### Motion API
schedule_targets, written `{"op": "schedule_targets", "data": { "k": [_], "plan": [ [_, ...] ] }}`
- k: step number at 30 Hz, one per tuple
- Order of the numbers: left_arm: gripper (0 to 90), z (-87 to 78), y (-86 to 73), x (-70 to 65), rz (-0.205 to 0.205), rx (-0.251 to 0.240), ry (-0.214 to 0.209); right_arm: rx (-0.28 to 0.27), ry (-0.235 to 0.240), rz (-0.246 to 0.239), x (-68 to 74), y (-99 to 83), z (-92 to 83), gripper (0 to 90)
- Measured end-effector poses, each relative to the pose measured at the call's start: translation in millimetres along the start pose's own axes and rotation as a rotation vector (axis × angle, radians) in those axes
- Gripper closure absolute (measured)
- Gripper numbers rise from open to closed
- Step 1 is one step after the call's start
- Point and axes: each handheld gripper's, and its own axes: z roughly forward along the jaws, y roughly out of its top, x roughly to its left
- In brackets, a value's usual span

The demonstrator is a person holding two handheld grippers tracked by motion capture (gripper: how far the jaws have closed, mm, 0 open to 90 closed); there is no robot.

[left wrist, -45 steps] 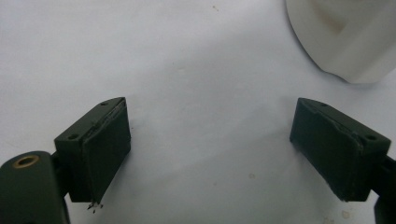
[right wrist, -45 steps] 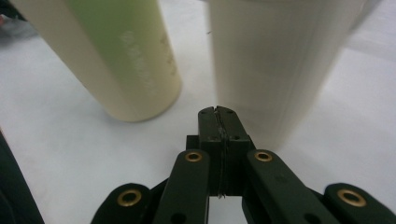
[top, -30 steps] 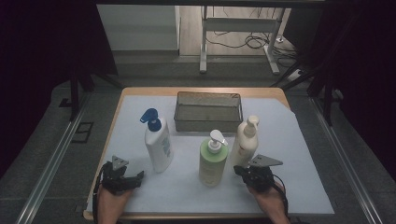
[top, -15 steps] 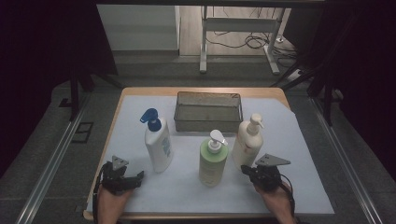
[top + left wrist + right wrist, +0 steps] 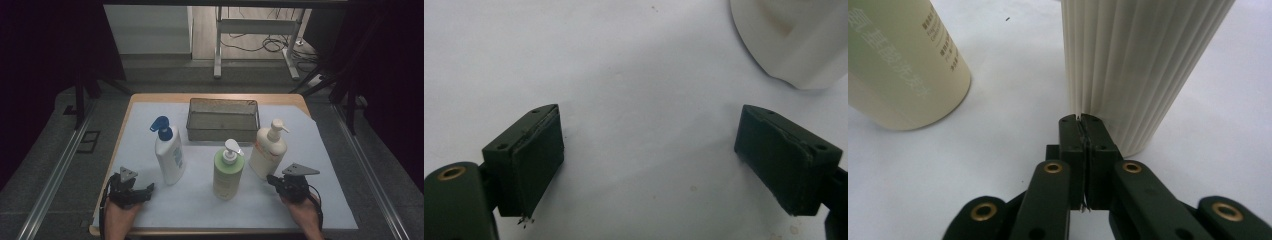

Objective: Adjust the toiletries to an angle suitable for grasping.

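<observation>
Ribbed cream plastic pump bottle [image 5: 1143,65] stands upright on the white table cover [image 5: 300,200], just past the right gripper [image 5: 1081,119], whose jaws are pressed together on nothing. At ten o'clock from that gripper stands a pale green pump bottle [image 5: 228,172]. The left gripper [image 5: 649,165], jaws spread wide over bare cover, has a white blue-capped pump bottle [image 5: 168,152] at one o'clock. A grey mesh basket [image 5: 223,120] sits behind.

Looks like we're in some kind of lab or test room: our wooden table [image 5: 131,107] with a white sheet [image 5: 320,165] over it is boxed in by black curtains [image 5: 45,45], metal rails [image 5: 55,175] run along both side edges, and loose cables [image 5: 270,44] sprawl past the far edge.
</observation>
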Motion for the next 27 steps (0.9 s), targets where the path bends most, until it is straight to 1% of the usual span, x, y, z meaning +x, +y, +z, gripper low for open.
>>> {"op": "schedule_targets", "data": {
  "k": [3,4,7,10,15,20,27],
  "plan": [
    [12.2,0.0,0.0,0.0,0.0,0.0,0.0,0.01,-0.005,-0.015,1.3,-0.5,0.4,84.9],
    [12.2,0.0,0.0,0.0,0.001,0.0,0.0,0.011,0.003,-0.011,2.4,-0.2,-0.4,84.7],
    [12.2,0.0,0.0,0.0,0.0,0.0,0.0,0.009,0.015,-0.023,5.7,1.7,-5.1,82.9],
    [12.2,0.0,0.0,0.0,0.0,0.0,0.0,0.001,0.016,-0.037,8.0,2.6,-13.3,80.0],
    [12.2,0.0,-0.1,-0.1,0.001,0.0,0.001,-0.012,0.008,-0.037,7.6,5.3,-27.8,72.5],
    [12.2,0.0,-0.1,0.0,0.0,0.0,0.0,-0.023,-0.005,-0.041,6.4,12.8,-40.6,67.1],
    [12.2,0.0,-0.1,0.0,0.0,0.0,0.0,-0.038,-0.026,-0.025,2.2,23.1,-52.4,60.6]
  ]
}}
